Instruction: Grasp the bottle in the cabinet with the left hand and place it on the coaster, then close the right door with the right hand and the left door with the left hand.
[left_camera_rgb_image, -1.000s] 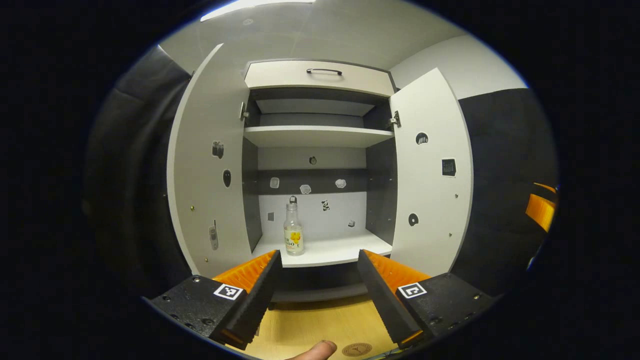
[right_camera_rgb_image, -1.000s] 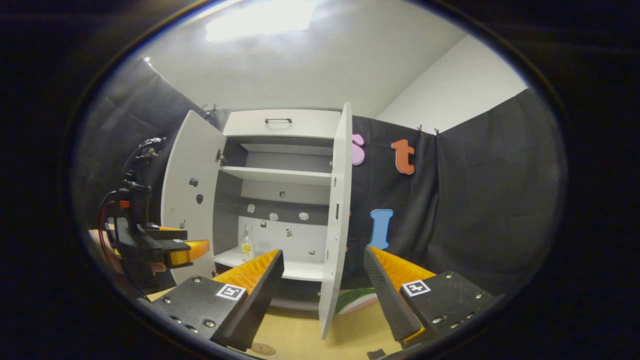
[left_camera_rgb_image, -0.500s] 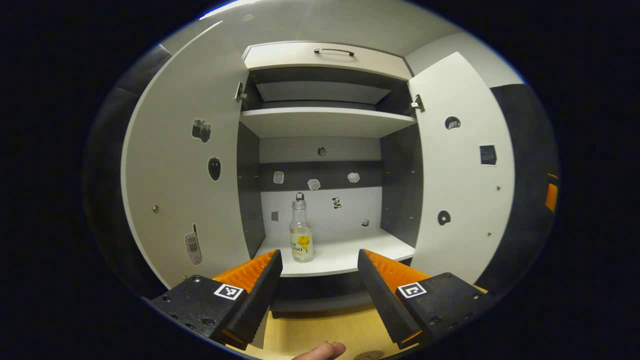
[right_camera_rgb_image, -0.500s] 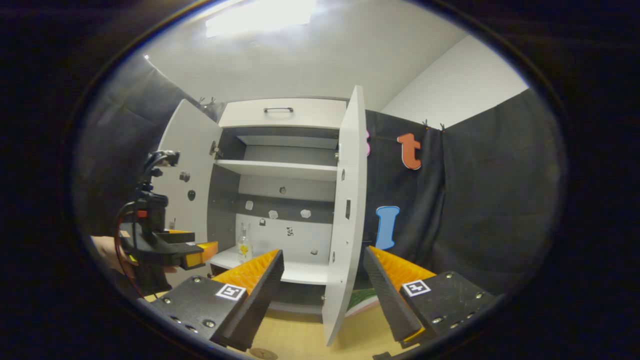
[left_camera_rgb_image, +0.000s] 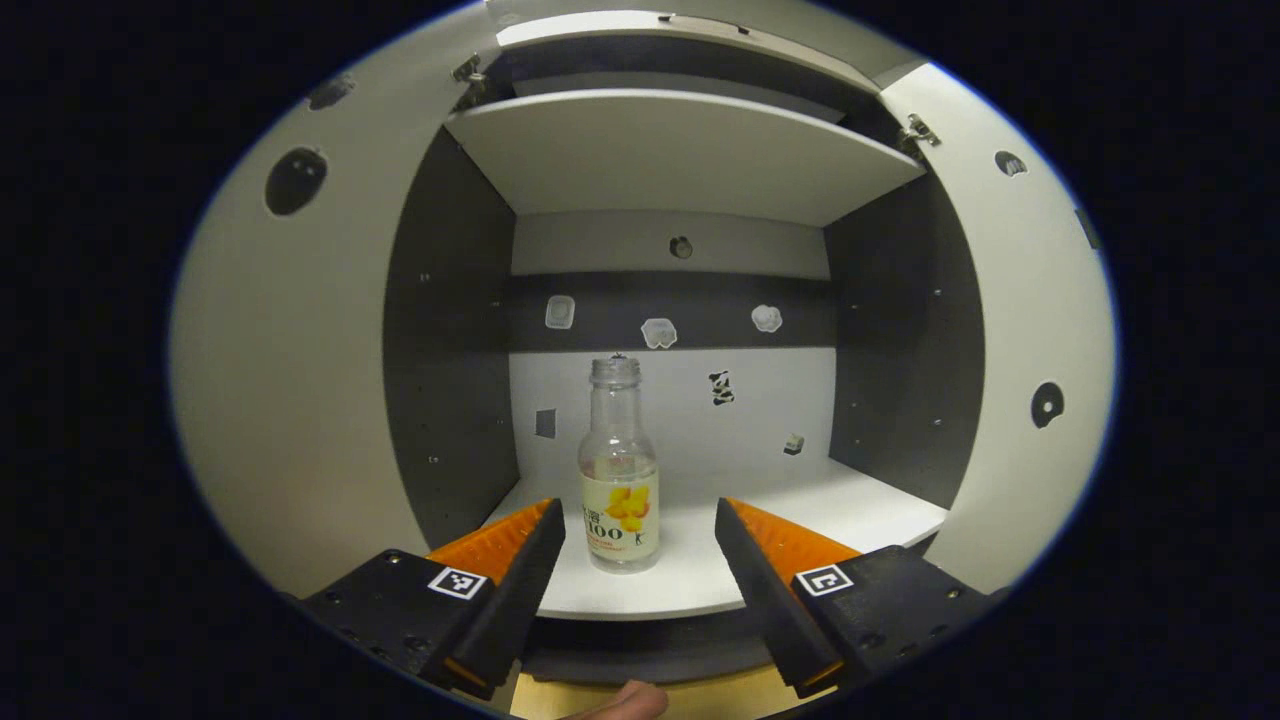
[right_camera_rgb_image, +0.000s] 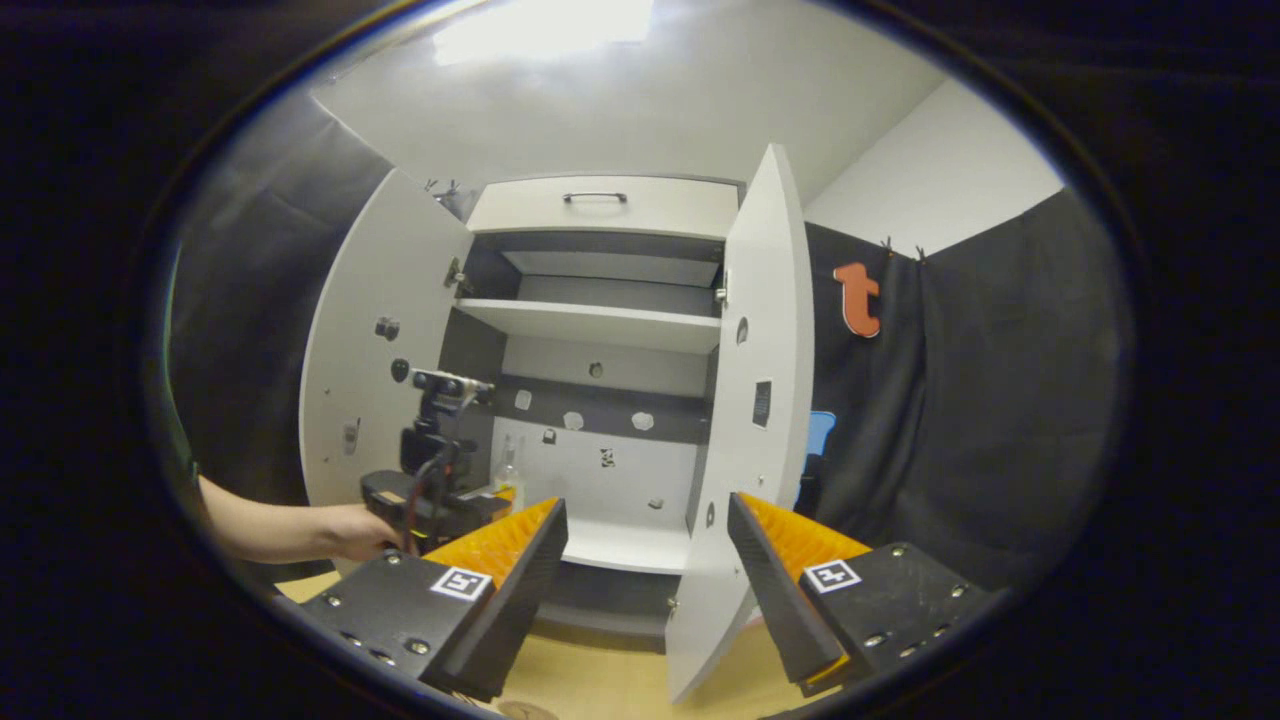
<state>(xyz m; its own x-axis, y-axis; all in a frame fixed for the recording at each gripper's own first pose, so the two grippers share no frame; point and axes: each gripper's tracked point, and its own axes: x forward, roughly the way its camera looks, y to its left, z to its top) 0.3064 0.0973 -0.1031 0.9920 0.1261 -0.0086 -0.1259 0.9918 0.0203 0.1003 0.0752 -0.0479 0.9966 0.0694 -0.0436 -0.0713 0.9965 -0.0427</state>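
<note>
**Bottle in cabinet, both doors open**

Left gripper (left_camera_rgb_image: 640, 560): level, fingers spread, unloaded, facing the lower shelf (left_camera_rgb_image: 850, 500); right gripper (right_camera_rgb_image: 645, 570): released, held back; bottle (left_camera_rgb_image: 619, 470): clear glass, yellow label, upright near the shelf's front edge.

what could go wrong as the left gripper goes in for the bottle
1. The bottle is tall, narrow and stands upright near the shelf's front edge. It sits left of centre between the open jaws of the left gripper, so one finger might nudge it and tip it.
2. The bottle looks like smooth glass, so a grip on the neck may slip.
3. The right door hangs wide open beside the right gripper, which could bump it.
</note>
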